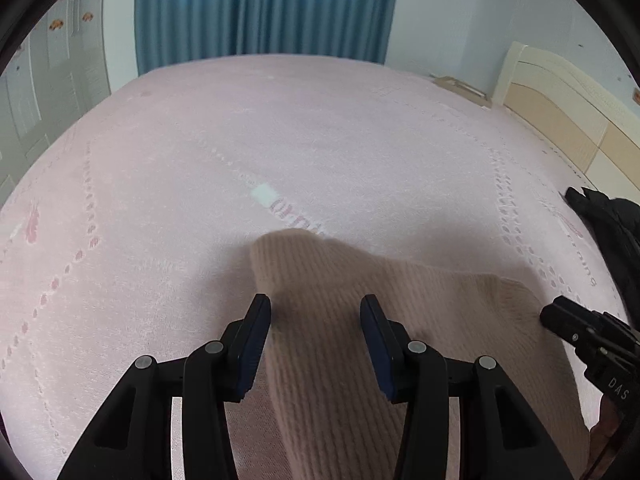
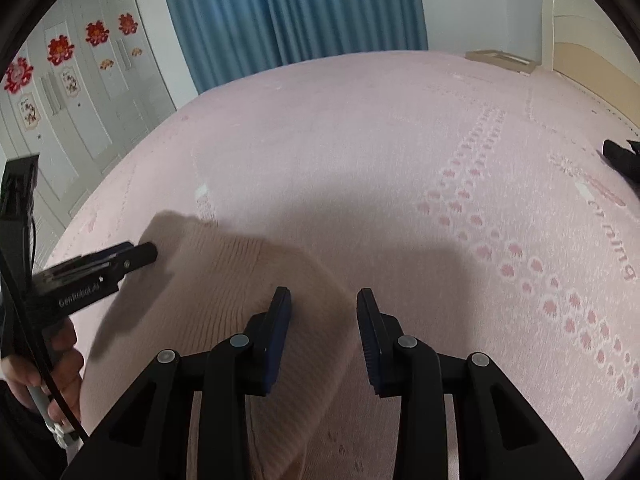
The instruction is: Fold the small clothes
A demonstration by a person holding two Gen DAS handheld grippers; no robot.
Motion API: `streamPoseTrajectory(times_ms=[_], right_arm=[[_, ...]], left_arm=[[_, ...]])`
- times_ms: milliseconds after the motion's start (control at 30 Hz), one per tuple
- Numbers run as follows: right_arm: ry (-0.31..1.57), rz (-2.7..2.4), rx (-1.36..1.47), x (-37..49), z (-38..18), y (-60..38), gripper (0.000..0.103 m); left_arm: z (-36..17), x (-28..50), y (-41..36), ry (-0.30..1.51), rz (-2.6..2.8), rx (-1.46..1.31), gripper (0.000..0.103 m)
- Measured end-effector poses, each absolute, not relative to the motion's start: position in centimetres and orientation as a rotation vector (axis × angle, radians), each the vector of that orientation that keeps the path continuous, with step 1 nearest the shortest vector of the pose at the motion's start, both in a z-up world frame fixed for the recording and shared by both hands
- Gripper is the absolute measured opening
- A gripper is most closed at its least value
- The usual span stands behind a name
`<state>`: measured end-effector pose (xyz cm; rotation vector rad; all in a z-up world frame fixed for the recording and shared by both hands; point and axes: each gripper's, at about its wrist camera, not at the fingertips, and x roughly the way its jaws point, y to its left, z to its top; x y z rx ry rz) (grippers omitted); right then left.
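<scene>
Beige knit top (image 1: 360,320) lies flat on the pink bed (image 1: 200,140). Left gripper (image 1: 316,320) and right gripper (image 2: 324,312) hang over it, fingers apart, gripping nothing. Only the right view shows red door stickers (image 2: 60,50).

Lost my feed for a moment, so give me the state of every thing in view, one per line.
Beige knit garment: lying on the bed, rumpled, not folded flat.
Left gripper: jaws apart over the garment, nothing pinched.
Right gripper: jaws apart at the garment's edge, nothing pinched.
Pink bedspread: spread smooth.
Blue curtain: drawn.
Black item: at bed's edge, untouched.
</scene>
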<state>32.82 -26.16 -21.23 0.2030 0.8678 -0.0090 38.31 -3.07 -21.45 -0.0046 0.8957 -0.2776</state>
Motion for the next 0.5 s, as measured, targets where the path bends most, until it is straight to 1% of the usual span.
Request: streamPoseTrajectory(times_ms=[67,133,267,500], right_arm=[[0.882,-0.009,0.194,33.4,-21.6,-25.9,0.034],[0.919,-0.039,0.163,34.0,-22.7,-25.6,0.034],[0.952,-0.072,0.205,33.7,-24.4,-26.7,0.034],[0.875,-0.014,0.346,29.9,-20.9,-29.1,0.034]], left_arm=[[-22.2,38.9,-2.9,0.927,-0.275,-0.025,0.044],[-23.0,39.1,-2.3,0.946,-0.274,-0.06,0.048],[-23.2,38.8,-1.6,0.946,-0.271,-0.098,0.048],[-21.9,34.6,-0.2,0.92,-0.287,-0.13,0.046]])
